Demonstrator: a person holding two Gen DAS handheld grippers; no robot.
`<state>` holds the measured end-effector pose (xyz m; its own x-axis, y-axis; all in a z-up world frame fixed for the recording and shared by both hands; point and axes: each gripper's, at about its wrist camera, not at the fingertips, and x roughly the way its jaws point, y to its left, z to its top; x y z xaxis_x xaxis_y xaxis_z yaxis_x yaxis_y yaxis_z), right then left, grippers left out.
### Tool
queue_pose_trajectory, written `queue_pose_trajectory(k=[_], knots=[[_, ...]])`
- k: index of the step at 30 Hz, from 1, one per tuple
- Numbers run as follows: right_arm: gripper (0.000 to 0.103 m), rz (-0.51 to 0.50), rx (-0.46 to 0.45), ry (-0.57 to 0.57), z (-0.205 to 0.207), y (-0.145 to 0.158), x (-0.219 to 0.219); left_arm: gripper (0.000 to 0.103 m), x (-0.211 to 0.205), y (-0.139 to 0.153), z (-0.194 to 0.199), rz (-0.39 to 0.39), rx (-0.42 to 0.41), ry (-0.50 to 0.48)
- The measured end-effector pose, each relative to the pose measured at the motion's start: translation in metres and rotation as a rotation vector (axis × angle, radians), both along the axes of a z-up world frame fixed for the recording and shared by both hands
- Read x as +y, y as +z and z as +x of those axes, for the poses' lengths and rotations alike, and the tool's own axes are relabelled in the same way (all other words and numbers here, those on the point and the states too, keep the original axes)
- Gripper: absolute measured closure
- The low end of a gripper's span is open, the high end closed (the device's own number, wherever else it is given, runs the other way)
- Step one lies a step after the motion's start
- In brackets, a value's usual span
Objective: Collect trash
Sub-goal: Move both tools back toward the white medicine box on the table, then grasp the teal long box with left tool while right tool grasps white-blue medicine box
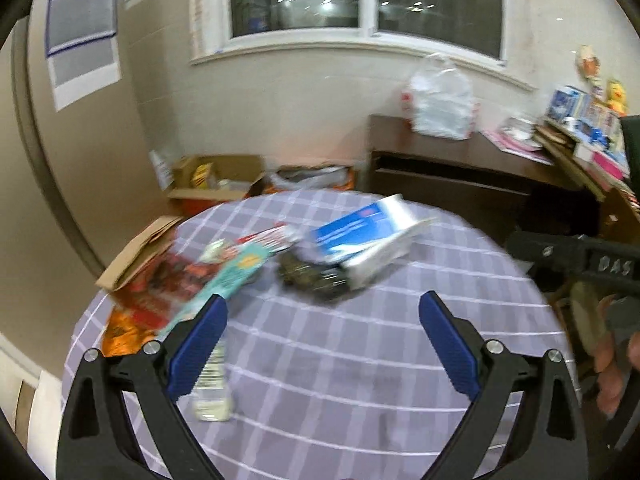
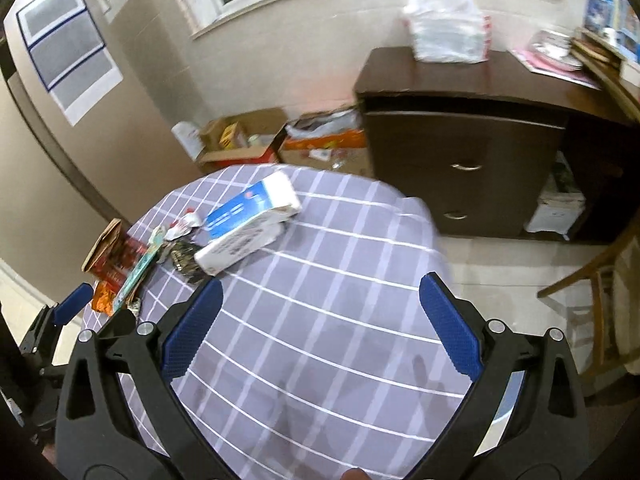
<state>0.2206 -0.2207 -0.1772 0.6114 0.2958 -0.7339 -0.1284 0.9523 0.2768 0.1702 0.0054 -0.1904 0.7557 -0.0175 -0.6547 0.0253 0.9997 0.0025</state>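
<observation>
Left gripper (image 1: 322, 312) and right gripper (image 2: 320, 294), jaws apart, empty, above checked tablecloth (image 2: 320, 320). Trash (blue-white carton (image 2: 250, 220), crumpled wrappers (image 1: 180, 284)) clusters at the table's far-left side.

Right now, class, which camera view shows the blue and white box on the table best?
The right wrist view: the blue and white box looks fairly sharp there, with its top and long side visible. The left wrist view shows the same box smeared by motion blur, resting against dark trash.
</observation>
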Motion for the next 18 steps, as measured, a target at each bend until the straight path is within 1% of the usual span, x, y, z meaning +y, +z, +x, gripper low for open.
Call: queue_pose_trajectory(k=[3,7,10,12,14,15,16,17,18], knots=[[0.006,0.009,0.028,0.025,0.016,-0.011,0.025,0.008,0.026,-0.012,0.008,0.003,0.024,0.041],[0.006,0.040,0.062,0.028,0.039,-0.023,0.050,0.008,0.052,-0.027,0.028,0.032,0.063,0.073],[0.006,0.071,0.075,0.017,0.056,-0.031,0.066,0.008,0.063,-0.037,0.044,0.060,0.091,0.079],[0.006,0.072,0.082,0.002,0.065,-0.036,0.074,0.008,0.067,-0.043,0.054,0.075,0.111,0.079],[0.007,0.068,0.110,-0.023,0.078,-0.046,0.082,0.009,0.069,-0.048,0.064,0.084,0.126,0.073],[0.009,0.068,0.118,-0.033,0.082,-0.049,0.083,0.009,0.069,-0.050,0.068,0.088,0.131,0.070],[0.023,0.063,0.127,-0.039,0.086,-0.054,0.086,0.017,0.068,-0.052,0.073,0.093,0.137,0.062],[0.033,0.054,0.135,-0.041,0.089,-0.057,0.088,0.028,0.068,-0.054,0.076,0.092,0.150,0.053],[0.051,0.021,0.128,-0.052,0.091,-0.058,0.091,0.054,0.068,-0.058,0.081,0.080,0.179,0.042]])
